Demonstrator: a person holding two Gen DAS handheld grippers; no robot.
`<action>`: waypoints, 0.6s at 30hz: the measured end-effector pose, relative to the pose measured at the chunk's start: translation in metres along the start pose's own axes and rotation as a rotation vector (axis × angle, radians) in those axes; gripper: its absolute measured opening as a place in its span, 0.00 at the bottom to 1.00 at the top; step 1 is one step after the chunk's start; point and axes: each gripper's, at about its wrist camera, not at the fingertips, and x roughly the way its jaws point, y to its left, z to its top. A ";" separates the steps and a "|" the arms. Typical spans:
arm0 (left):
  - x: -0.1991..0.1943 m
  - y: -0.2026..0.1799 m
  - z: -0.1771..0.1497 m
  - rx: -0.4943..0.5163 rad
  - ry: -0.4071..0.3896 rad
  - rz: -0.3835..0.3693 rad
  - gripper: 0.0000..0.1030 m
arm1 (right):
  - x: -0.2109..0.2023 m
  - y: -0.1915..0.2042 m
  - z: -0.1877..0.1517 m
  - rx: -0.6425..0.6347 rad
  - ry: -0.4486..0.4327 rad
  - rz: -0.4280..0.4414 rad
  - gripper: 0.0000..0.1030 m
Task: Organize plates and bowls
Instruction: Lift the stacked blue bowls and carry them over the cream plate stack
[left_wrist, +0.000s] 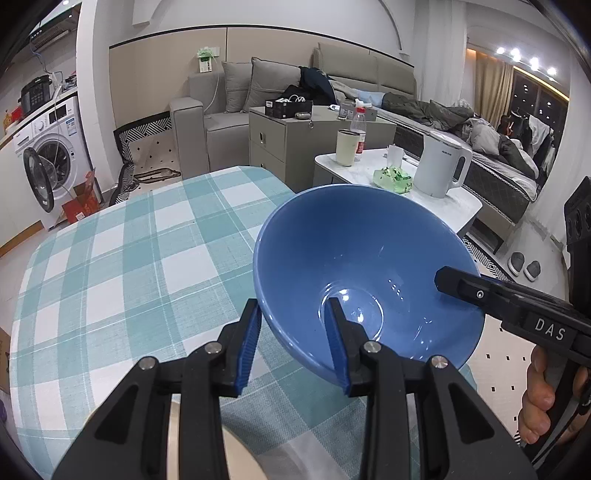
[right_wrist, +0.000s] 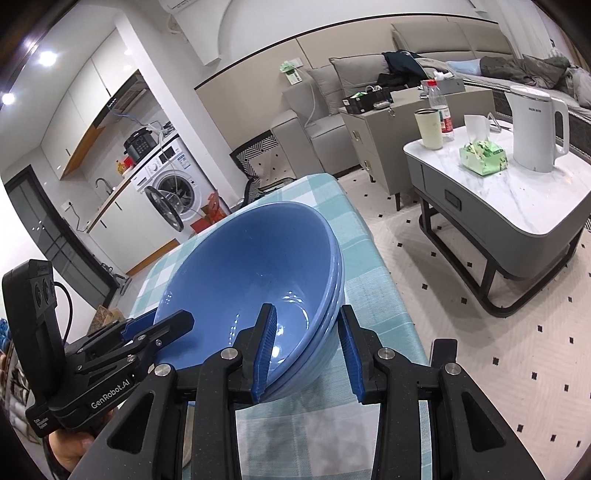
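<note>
Both grippers, left gripper (left_wrist: 297, 345) and right gripper (right_wrist: 308, 352), clamp opposite rims of the blue bowls (right_wrist: 251, 280), seemingly three nested, sharing the load above the worktop (left_wrist: 129, 258).

Seemingly three nested blue bowls (right_wrist: 258, 266), two tools (left_wrist: 295, 343).

stacked bowls (right_wrist: 255, 273) at frame centre, above the table (left_wrist: 110, 258), which fills the lower left. left gripper (left_wrist: 295, 347) straddles the near rim from below; right gripper (left_wrist: 480, 295) straddles the rim at right. washing machine (left_wrist: 51, 147) at far left; sofa (left_wrist: 221, 110) upper centre; coffee table (right_wrist: 517, 206) upper right, bearing kettle (right_wrist: 535, 129), tumbler (right_wrist: 430, 129) and bottle (right_wrist: 439, 107).
</note>
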 end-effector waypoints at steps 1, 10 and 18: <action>-0.003 0.001 -0.001 -0.002 -0.004 0.003 0.33 | -0.001 0.003 0.000 -0.007 -0.002 0.002 0.34; -0.026 0.019 -0.012 -0.028 -0.033 0.029 0.33 | -0.010 0.036 -0.005 -0.069 -0.013 0.024 0.34; -0.044 0.036 -0.021 -0.067 -0.045 0.055 0.33 | -0.011 0.065 -0.012 -0.122 -0.004 0.043 0.34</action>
